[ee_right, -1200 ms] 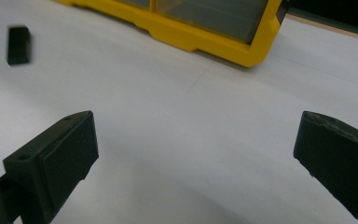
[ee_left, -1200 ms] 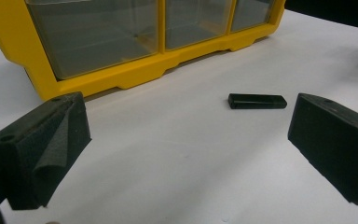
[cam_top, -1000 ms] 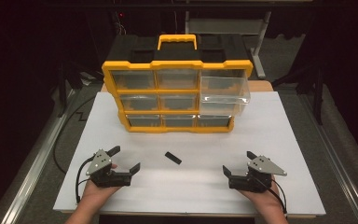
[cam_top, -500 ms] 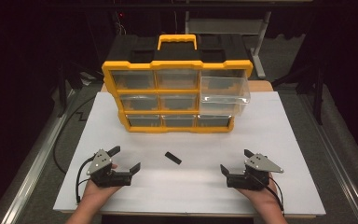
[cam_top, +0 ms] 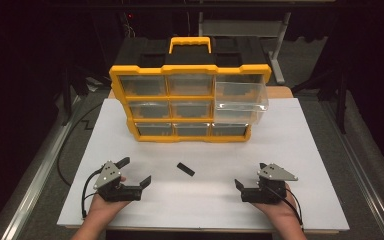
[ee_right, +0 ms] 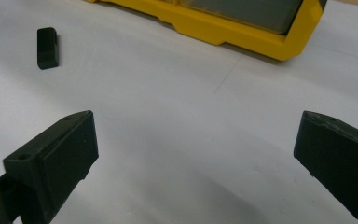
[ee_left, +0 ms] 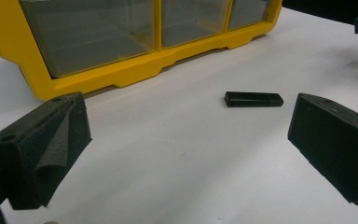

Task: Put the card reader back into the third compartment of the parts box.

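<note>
On the white table (cam_top: pixel 310 135), the right claw (cam_top: pixel 252 182) has edged left toward the black block (cam_top: pixel 185 169).

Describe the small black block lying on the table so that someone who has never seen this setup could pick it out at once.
Start at the yellow drawer organizer at the back of the white table. On the bare surface in front of it, between the left gripper and the right gripper, lies the small black block. It is the one loose item there: flat, oblong, and touched by neither gripper.
</note>
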Tool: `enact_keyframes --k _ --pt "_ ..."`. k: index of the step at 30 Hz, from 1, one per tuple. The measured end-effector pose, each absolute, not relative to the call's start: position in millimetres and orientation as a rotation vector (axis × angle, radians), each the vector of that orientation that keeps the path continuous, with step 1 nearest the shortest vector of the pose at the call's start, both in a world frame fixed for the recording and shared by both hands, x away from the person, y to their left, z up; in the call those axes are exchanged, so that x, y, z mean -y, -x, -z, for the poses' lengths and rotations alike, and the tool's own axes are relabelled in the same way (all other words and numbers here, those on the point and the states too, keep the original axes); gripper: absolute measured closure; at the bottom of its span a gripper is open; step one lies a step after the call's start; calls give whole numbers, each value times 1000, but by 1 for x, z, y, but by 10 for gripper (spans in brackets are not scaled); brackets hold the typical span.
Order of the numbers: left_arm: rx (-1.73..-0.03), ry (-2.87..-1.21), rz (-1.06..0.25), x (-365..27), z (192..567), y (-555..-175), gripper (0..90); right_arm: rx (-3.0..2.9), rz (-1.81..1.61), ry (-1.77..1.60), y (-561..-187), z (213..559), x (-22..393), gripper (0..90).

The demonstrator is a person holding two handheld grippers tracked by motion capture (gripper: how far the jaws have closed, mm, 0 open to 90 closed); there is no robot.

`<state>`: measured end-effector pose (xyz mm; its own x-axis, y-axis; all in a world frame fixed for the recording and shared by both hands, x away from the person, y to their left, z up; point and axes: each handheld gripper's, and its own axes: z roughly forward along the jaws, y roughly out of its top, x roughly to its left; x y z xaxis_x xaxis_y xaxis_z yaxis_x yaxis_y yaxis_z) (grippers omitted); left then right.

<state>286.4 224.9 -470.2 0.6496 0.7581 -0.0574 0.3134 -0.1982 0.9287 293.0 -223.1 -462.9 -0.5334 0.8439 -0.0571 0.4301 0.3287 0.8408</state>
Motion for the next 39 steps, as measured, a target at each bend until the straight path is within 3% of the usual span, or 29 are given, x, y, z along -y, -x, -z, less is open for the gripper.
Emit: enact_keyframes --k 39 --pt "-814 -1771 -520 -223 470 -283 3 -2330 -1153 -937 -298 466 159 6"
